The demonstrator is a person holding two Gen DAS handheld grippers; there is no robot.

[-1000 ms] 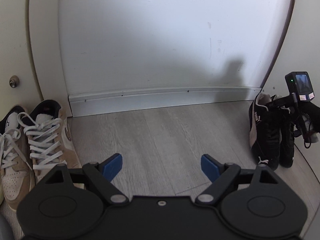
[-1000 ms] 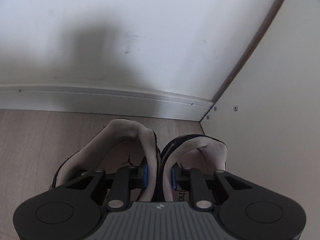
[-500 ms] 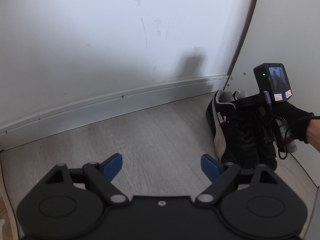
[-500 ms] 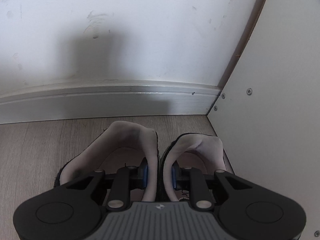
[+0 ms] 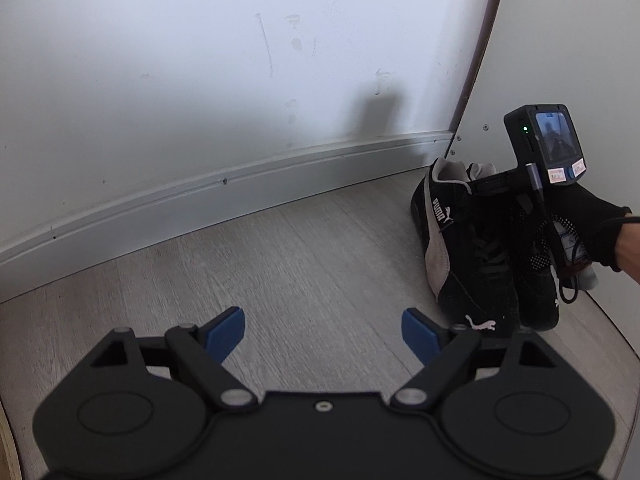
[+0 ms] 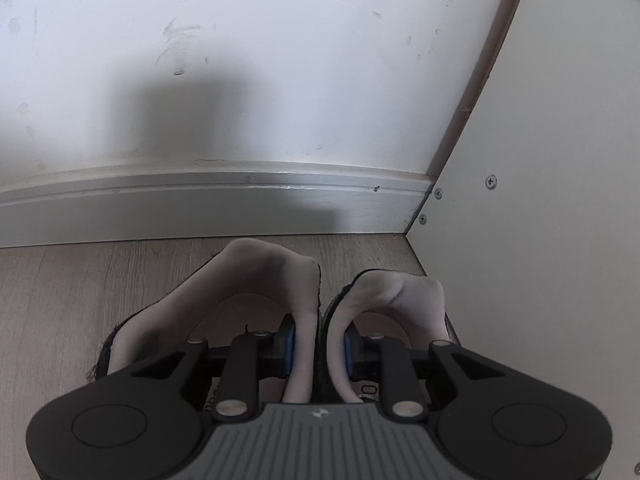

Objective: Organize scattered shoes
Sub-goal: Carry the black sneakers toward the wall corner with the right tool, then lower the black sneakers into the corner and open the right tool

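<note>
The floor (image 5: 304, 248) is pale grey wood-look plank with a fine printed grain, laid in long boards. It meets a white wall (image 5: 180, 64) along a plain moulded skirting board (image 5: 224, 196) painted glossy white. The wall is matt and scuffed, with thin vertical scratches and small smudges, and a soft dark shadow falls on it in both views. At the right a flat white panel (image 6: 560, 200) stands at a right angle to the wall, smooth, with small screw heads near its lower edge, forming a corner.

The shoes (image 5: 472, 256) are a pair of low black suede trainers with a pale grey side stripe, grey lining and black laces. They stand side by side in that corner, heels toward the skirting board, the right one close against the panel.

The right gripper (image 6: 319, 348) is clamped on the pair: its blue pads pinch the two inner collar walls together, one pad inside each shoe. From the left wrist view, a hand (image 5: 588, 228) in a black glove holds it, and a small camera with a lit screen sits on top.

The left gripper (image 5: 323, 330) hangs over bare floor, its jaws spread wide with nothing between the blue pads, near the shoes' toes.
</note>
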